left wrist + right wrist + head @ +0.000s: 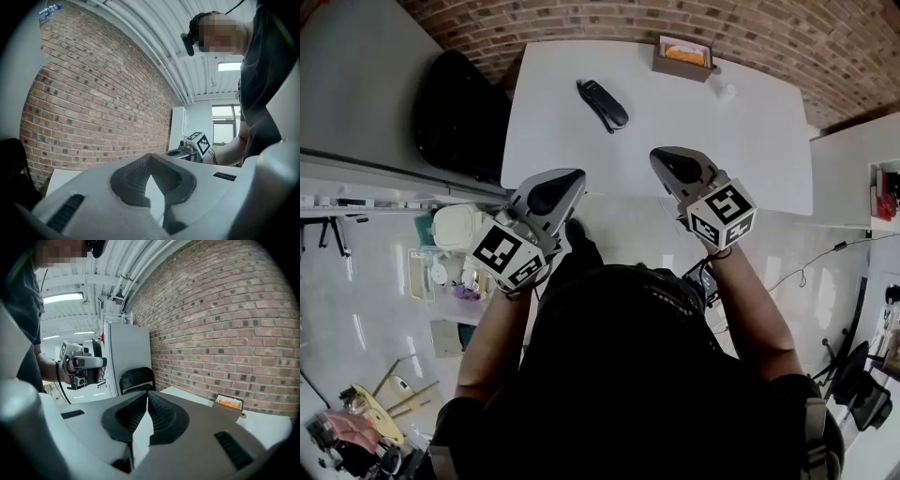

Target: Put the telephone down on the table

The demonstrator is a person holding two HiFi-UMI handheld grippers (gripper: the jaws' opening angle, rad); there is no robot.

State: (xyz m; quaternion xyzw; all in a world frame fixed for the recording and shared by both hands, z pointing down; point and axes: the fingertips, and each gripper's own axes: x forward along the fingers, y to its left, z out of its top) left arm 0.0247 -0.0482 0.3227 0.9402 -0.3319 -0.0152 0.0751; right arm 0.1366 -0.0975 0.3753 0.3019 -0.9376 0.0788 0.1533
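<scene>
The telephone [602, 103] lay on the tabletop [750, 141], the task apparently done, with left gripper [572, 178] and right gripper [664, 159] empty, pressed together.

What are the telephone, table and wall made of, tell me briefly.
Telephone: black, faintly glossy, likely plastic.
Table: smooth white matt top, probably laminate; unsure.
Wall: bare red brick, mortar joints visible.

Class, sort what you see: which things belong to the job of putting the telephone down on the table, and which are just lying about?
Job: telephone; white table; left gripper and right gripper, both shut and empty.
Lying about: cardboard box; black chair.
</scene>
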